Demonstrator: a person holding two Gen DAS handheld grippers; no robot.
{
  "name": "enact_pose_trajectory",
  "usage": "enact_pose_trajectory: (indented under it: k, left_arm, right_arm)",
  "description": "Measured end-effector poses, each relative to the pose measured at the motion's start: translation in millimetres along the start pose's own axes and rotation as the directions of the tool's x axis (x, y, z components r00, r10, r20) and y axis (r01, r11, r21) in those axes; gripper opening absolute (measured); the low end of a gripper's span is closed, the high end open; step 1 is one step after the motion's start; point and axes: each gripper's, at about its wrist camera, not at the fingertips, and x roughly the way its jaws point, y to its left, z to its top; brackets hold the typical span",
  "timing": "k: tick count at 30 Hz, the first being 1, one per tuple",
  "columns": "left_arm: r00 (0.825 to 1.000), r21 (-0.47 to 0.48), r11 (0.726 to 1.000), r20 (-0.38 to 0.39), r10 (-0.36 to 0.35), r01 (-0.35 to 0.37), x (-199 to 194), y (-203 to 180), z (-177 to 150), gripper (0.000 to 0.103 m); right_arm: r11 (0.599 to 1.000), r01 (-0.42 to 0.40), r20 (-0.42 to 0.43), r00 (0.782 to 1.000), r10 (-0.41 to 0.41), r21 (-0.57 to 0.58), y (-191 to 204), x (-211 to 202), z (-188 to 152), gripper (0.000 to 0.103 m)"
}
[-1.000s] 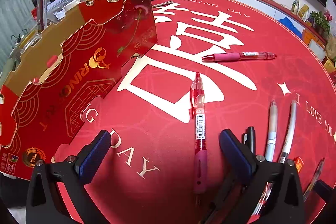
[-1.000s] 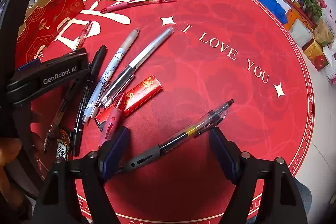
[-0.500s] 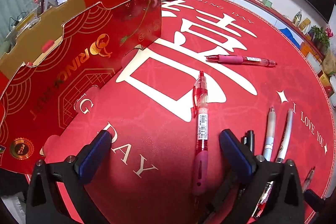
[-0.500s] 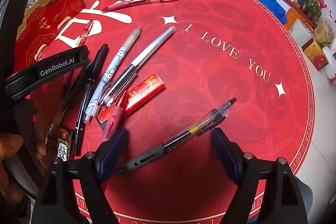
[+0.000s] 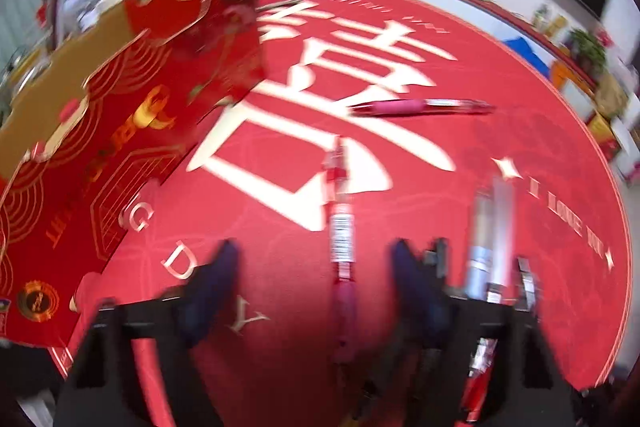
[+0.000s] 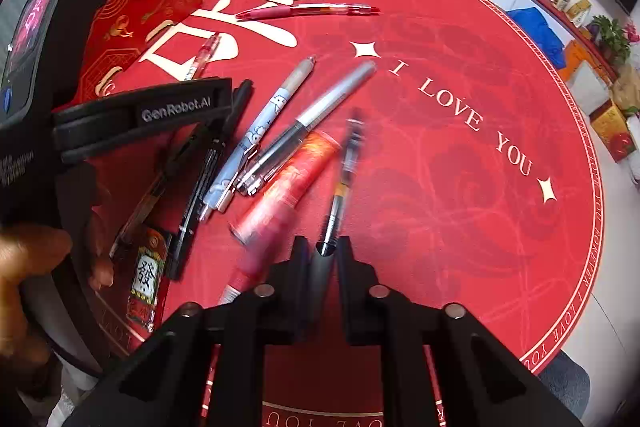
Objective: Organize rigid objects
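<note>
The right tool (image 6: 322,255) clamps the grey grip end of a clear pen (image 6: 340,187) above the round red worktop (image 6: 460,187), while the left tool (image 5: 312,275), jaws closing and not yet touching, straddles a red pen (image 5: 342,243) lying flat beside a red gift box (image 5: 132,131)

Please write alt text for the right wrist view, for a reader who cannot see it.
The right gripper is shut on a grey-gripped clear pen above a round red mat. More pens and a red tube lie left of it, near the left gripper.
</note>
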Motion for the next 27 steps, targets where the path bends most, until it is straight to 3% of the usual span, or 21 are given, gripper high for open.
enact_pose_trajectory:
  k: [2, 3, 4, 9, 20, 27]
  left_arm:
    - [1.0, 0.032, 0.999, -0.005, -0.015, 0.016, -2.7, -6.1, 0.9, 0.022]
    - [1.0, 0.039, 0.999, -0.012, -0.02, 0.021, -2.9, -7.3, 2.3, 0.013]
    - [0.999, 0.039, 0.999, -0.02, -0.029, 0.029, -3.3, -7.2, 2.9, 0.011]
    - [0.995, -0.043, 0.994, -0.018, -0.097, 0.096, -15.2, 10.3, -0.1, 0.011]
    - [0.991, 0.004, 1.0, 0.136, -0.021, 0.021, -70.5, 20.3, -14.4, 0.011]
    - [0.993, 0.014, 1.0, 0.112, -0.023, 0.021, -71.8, 18.8, -27.6, 0.011]
  right_arm:
    - [0.999, -0.029, -0.001, 1.0, 0.029, 0.02, -5.6, -1.1, -0.8, 0.013]
    - [0.998, -0.043, -0.001, 0.999, 0.044, 0.034, -8.8, -1.8, -1.3, 0.013]
    - [0.997, -0.064, 0.0, 0.998, 0.064, 0.051, -12.4, -2.8, -2.1, 0.013]
    - [0.991, -0.099, 0.018, 0.995, 0.098, 0.092, -27.9, -9.2, -7.0, 0.012]
    - [0.98, -0.142, 0.101, 0.986, 0.129, 0.137, -49.3, -34.0, -6.0, 0.012]
    - [0.992, -0.073, -0.007, 0.997, 0.074, 0.107, -41.9, -3.4, -2.7, 0.013]
